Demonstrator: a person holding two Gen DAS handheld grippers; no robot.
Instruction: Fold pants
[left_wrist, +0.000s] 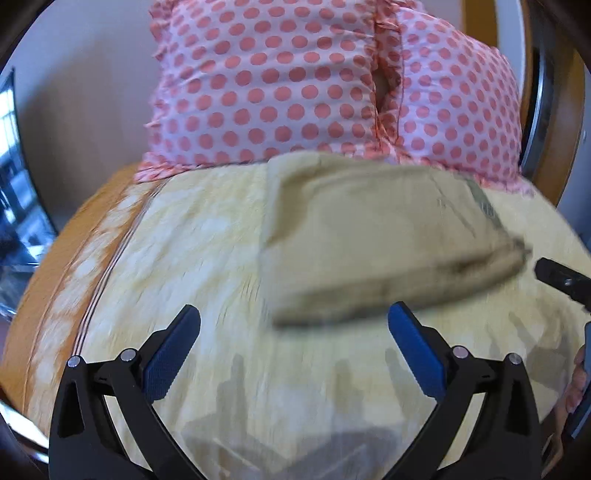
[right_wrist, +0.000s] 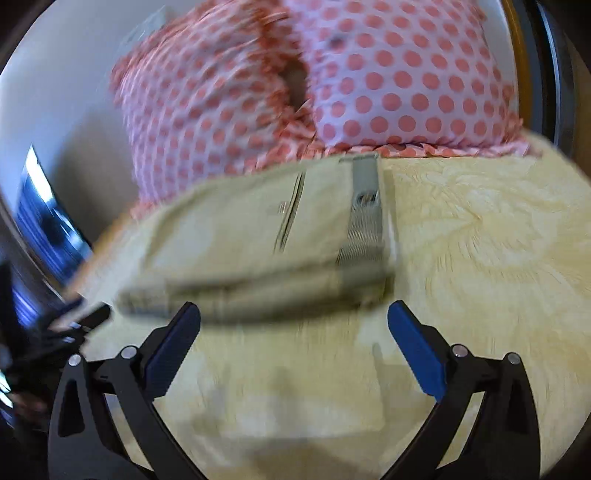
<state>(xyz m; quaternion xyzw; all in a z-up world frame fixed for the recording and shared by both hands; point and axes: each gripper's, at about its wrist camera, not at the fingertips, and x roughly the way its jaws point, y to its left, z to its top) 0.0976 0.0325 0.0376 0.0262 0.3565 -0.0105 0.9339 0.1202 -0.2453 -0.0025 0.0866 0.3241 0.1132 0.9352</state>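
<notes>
The beige pants (left_wrist: 369, 236) lie folded into a thick compact stack on the yellow bedspread (left_wrist: 184, 251), just in front of the pillows. In the right wrist view the pants (right_wrist: 240, 240) show a grey elastic waistband strip and a pocket seam on top. My left gripper (left_wrist: 293, 321) is open and empty, its blue pads just short of the stack's near edge. My right gripper (right_wrist: 293, 321) is open and empty, also just short of the near edge. The right gripper's tip (left_wrist: 561, 278) shows at the right in the left wrist view.
Two pink pillows with red polka dots (left_wrist: 295, 81) stand against the headboard behind the pants, and also show in the right wrist view (right_wrist: 388, 74). An orange border (left_wrist: 62, 266) runs along the bed's left edge. A window (left_wrist: 14, 177) is at far left.
</notes>
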